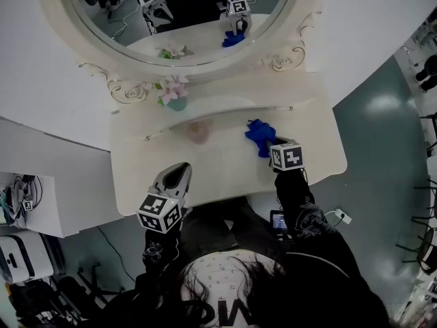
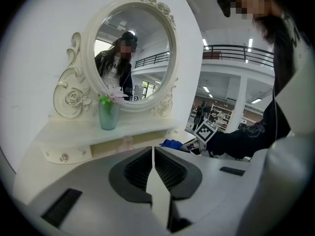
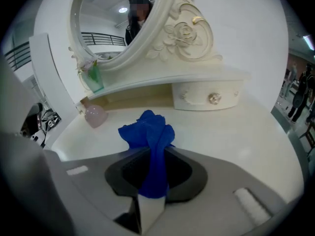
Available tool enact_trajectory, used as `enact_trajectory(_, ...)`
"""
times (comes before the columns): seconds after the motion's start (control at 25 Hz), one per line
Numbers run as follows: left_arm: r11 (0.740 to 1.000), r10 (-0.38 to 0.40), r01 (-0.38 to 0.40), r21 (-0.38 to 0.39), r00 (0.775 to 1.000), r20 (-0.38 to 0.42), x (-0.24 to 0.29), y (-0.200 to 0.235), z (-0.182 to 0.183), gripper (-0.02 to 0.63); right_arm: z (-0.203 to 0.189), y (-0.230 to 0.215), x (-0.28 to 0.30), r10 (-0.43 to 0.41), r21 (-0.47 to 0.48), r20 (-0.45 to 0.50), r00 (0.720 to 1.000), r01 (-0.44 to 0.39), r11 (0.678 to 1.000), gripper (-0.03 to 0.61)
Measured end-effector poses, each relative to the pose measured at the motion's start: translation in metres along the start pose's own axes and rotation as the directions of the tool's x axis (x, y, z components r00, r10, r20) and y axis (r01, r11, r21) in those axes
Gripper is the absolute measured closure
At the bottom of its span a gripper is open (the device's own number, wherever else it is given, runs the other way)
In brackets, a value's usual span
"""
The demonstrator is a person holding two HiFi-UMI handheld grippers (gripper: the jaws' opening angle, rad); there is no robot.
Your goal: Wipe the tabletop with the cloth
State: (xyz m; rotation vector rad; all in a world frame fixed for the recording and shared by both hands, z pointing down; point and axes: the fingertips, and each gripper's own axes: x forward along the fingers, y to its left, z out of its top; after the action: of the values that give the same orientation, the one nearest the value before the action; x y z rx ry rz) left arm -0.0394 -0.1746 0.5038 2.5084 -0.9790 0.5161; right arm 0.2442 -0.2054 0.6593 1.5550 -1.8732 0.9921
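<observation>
Now my right gripper [image 3: 152,157] grips the cloth [image 3: 149,132]. The jaws are clamped on its tail, and the bunched blue end sticks out ahead over the tabletop [image 1: 225,173], below the mirror's [image 1: 191,12] right side. My left gripper [image 2: 152,154] hangs below the mirror's left side with its jaws pressed together on nothing, well apart from the cloth.

Two grippers (left gripper [image 1: 179,172], right gripper [image 3: 155,160]), one cloth [image 1: 260,135], one mirror [image 1: 198,26], one vase [image 1: 176,103], one pink bottle [image 1: 199,131].
</observation>
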Motion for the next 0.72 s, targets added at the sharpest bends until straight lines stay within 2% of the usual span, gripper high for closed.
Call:
enact_trajectory(0.24,1.000,-0.023,0.023,0.009,1.000,-0.005,0.028,-0.033,0.003,0.620,-0.005,-0.086,-0.027,-0.091,0.054,0.010,0.996,0.090,0.995,0.495)
enact_trajectory(0.44,0.999,-0.039,0.039,0.016,0.999,-0.006,0.044,-0.054,0.005,0.620,-0.014,-0.156,-0.052,-0.181,0.110,0.014,0.983,0.178,0.978,0.495)
enact_trajectory(0.72,0.999,-0.036,0.037,0.029,0.999,-0.012,0.046,-0.065,0.005,0.620,-0.027,-0.222,-0.080,-0.279,0.194,0.017,0.960,0.271,0.943,0.495)
